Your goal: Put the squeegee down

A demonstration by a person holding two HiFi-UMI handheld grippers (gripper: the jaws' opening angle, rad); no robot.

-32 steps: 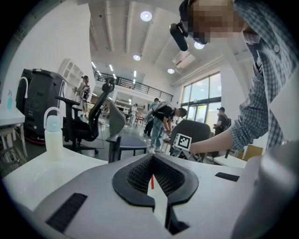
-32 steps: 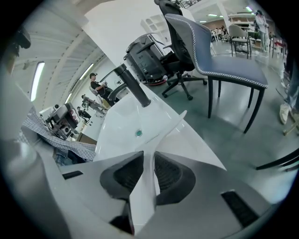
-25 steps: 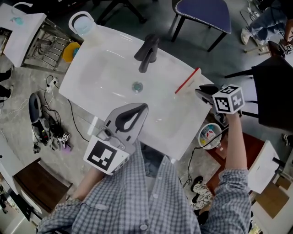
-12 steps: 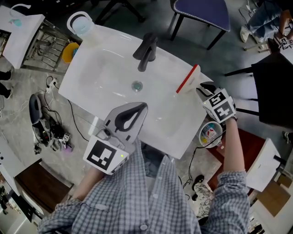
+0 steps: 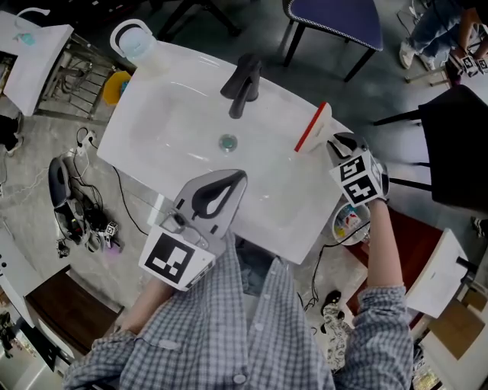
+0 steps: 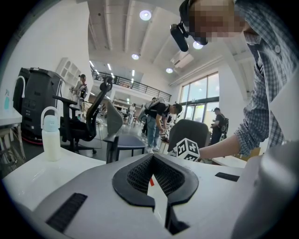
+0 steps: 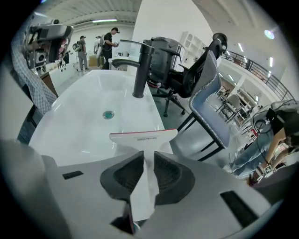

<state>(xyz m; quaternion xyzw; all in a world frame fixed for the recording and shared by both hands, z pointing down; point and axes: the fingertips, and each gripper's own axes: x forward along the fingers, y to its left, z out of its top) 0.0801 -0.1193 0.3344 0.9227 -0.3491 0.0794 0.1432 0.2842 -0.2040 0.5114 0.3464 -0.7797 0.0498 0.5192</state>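
Observation:
The squeegee [image 5: 314, 127] is white with a red rubber edge. It is held over the right rim of the white sink [image 5: 179, 126]. My right gripper [image 5: 338, 146] is shut on its white handle, and in the right gripper view the squeegee [image 7: 144, 136] blade stands crosswise just past the jaws, above the basin [image 7: 88, 121]. My left gripper [image 5: 221, 190] hovers over the sink's near edge. Its jaws meet at the tips with nothing held between them. In the left gripper view the left gripper [image 6: 153, 173] points toward the right hand's marker cube [image 6: 188, 149].
A black faucet [image 5: 244, 84] stands at the back of the sink, with the drain [image 5: 228, 142] below it. A white bottle [image 5: 136, 39] sits on the far left corner. A blue chair [image 5: 335, 23] stands behind the sink; cables and gear [image 5: 72, 206] lie on the floor at left.
The right gripper has turned at the wrist and drawn slightly nearer the sink's right rim, so the squeegee blade now shows its white face. The left gripper has not moved.

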